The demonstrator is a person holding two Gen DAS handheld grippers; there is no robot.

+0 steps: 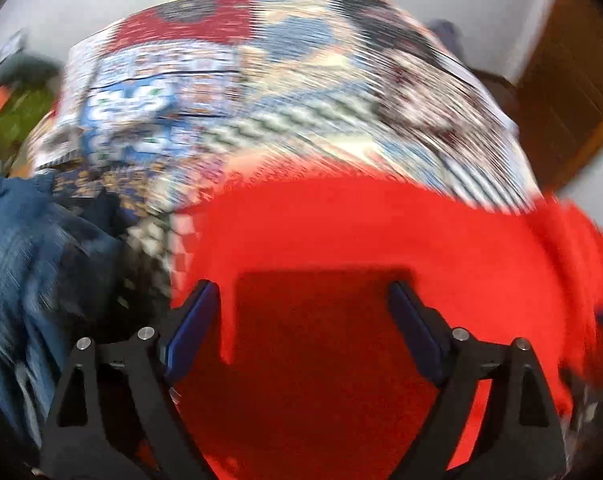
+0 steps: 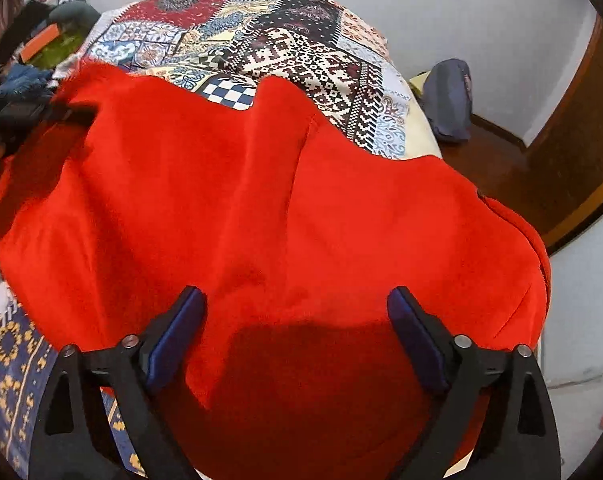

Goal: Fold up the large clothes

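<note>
A large red garment (image 2: pixel 261 208) lies spread and creased over a patchwork-covered bed (image 2: pixel 293 48). It also fills the lower part of the blurred left wrist view (image 1: pixel 381 232). My left gripper (image 1: pixel 303 288) is open just above the red cloth, holding nothing. My right gripper (image 2: pixel 295 294) is open above the near part of the garment, holding nothing. The garment's far edge shows a peak near the bed's middle. Its right side hangs over the bed's edge.
Blue denim clothing (image 1: pixel 25 248) is piled at the left of the bed. A dark blue bag (image 2: pixel 451 100) sits on the brown floor by the white wall. A wooden door (image 2: pixel 573 128) stands at the right. Green and orange items (image 2: pixel 49 46) lie at the far left.
</note>
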